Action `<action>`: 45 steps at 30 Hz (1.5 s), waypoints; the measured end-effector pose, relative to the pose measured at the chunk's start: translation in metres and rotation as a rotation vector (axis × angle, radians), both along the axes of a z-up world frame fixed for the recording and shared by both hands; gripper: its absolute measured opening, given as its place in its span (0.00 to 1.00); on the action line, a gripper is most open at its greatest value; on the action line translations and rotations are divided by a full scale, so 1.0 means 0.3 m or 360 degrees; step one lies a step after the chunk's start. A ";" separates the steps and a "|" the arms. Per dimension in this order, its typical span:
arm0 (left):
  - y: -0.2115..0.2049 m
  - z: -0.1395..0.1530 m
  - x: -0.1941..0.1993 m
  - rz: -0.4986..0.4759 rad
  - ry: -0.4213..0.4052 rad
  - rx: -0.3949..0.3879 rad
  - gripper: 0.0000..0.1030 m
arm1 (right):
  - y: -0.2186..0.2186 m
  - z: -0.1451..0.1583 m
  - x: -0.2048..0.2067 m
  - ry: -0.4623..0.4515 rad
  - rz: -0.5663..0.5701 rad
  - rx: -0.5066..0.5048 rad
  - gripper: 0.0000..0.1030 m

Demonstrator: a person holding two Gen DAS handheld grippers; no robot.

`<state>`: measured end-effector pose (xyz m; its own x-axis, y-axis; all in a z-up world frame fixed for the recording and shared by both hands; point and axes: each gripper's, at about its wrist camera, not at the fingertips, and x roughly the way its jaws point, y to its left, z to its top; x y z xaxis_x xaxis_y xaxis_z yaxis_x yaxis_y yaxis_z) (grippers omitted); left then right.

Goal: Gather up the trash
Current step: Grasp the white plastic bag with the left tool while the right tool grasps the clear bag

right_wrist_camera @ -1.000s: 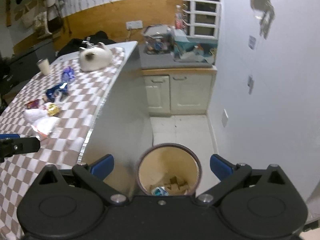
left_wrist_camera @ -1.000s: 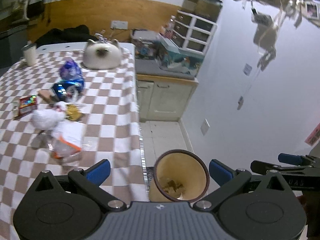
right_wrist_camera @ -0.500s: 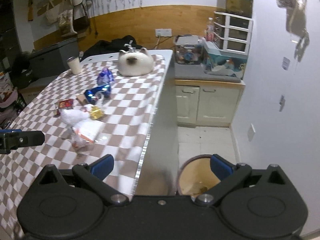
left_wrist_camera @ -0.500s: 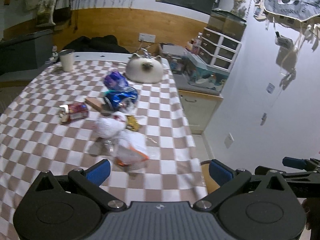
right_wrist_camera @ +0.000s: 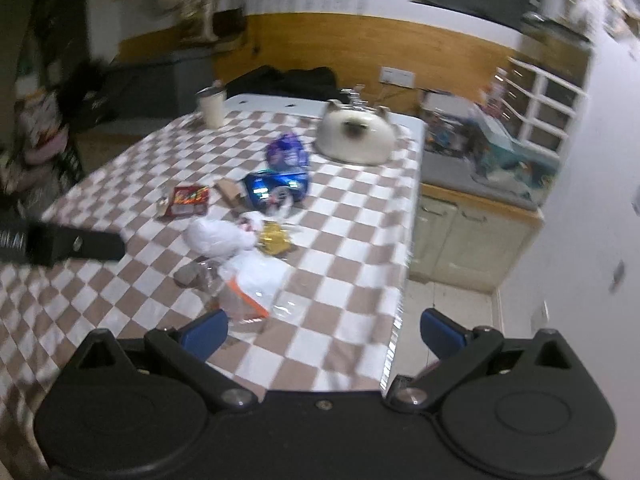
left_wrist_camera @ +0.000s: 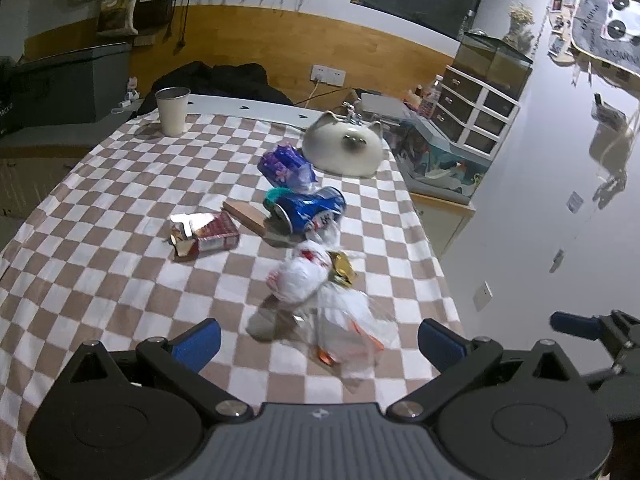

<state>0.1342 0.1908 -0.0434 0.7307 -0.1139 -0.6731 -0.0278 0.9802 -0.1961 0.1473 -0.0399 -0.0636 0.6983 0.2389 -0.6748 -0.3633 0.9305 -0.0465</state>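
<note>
Trash lies on the checkered tablecloth point(left_wrist_camera: 100, 208): a clear plastic bag with orange trim point(left_wrist_camera: 348, 328), a crumpled white bag point(left_wrist_camera: 300, 276), a gold wrapper point(left_wrist_camera: 342, 266), a blue can point(left_wrist_camera: 306, 208), a purple packet point(left_wrist_camera: 284, 164), a red box point(left_wrist_camera: 206, 234) and a brown card piece point(left_wrist_camera: 246, 214). My left gripper point(left_wrist_camera: 318, 340) is open, empty, just short of the clear bag. My right gripper point(right_wrist_camera: 324, 330) is open and empty over the table's near right edge, with the clear bag point(right_wrist_camera: 252, 280) ahead of its left finger. The bin is out of view.
A cat-shaped cream dish point(left_wrist_camera: 344, 148) and a white cup point(left_wrist_camera: 172, 110) stand at the table's far end. A low cabinet point(right_wrist_camera: 472, 236) with clutter on top sits right of the table. The table edge point(right_wrist_camera: 402, 296) drops to the floor.
Both grippers swung up and left from the bin on the floor toward the table. The trash pile is now closer and centred; the bin has left both views.
</note>
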 end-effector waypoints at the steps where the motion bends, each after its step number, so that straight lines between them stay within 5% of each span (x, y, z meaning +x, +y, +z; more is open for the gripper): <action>1: 0.016 -0.004 0.016 0.0001 -0.0001 -0.0004 1.00 | 0.037 -0.010 0.012 -0.0006 0.0056 -0.0031 1.00; 7: 0.103 -0.038 0.115 0.0011 0.0015 -0.0094 1.00 | 0.186 -0.082 0.078 -0.0016 0.0138 -0.0083 0.99; 9: 0.130 -0.053 0.146 0.0012 0.0023 -0.0140 1.00 | 0.232 -0.111 0.101 -0.0011 0.0146 -0.0118 0.85; 16: 0.195 -0.119 0.248 0.0034 0.0089 -0.0340 1.00 | 0.393 -0.241 0.128 -0.0212 0.0287 -0.0599 0.68; 21: 0.219 -0.176 0.321 0.0078 0.0154 -0.0490 1.00 | 0.456 -0.319 0.145 -0.0247 0.0378 -0.0812 0.49; 31: 0.216 -0.330 0.483 0.0172 0.0363 -0.0787 0.95 | 0.547 -0.466 0.156 -0.0382 0.0582 -0.1239 0.28; 38: 0.194 -0.410 0.561 0.0164 0.0478 -0.0762 0.88 | 0.502 -0.403 0.195 -0.0220 0.0507 -0.0976 0.15; 44: 0.169 -0.441 0.592 0.0152 0.0518 -0.0734 0.72 | 0.427 -0.291 0.219 -0.0056 0.0439 -0.0665 0.11; 45: 0.165 -0.441 0.596 0.0151 0.0516 -0.0726 0.62 | 0.416 -0.274 0.219 -0.0031 0.0432 -0.0623 0.10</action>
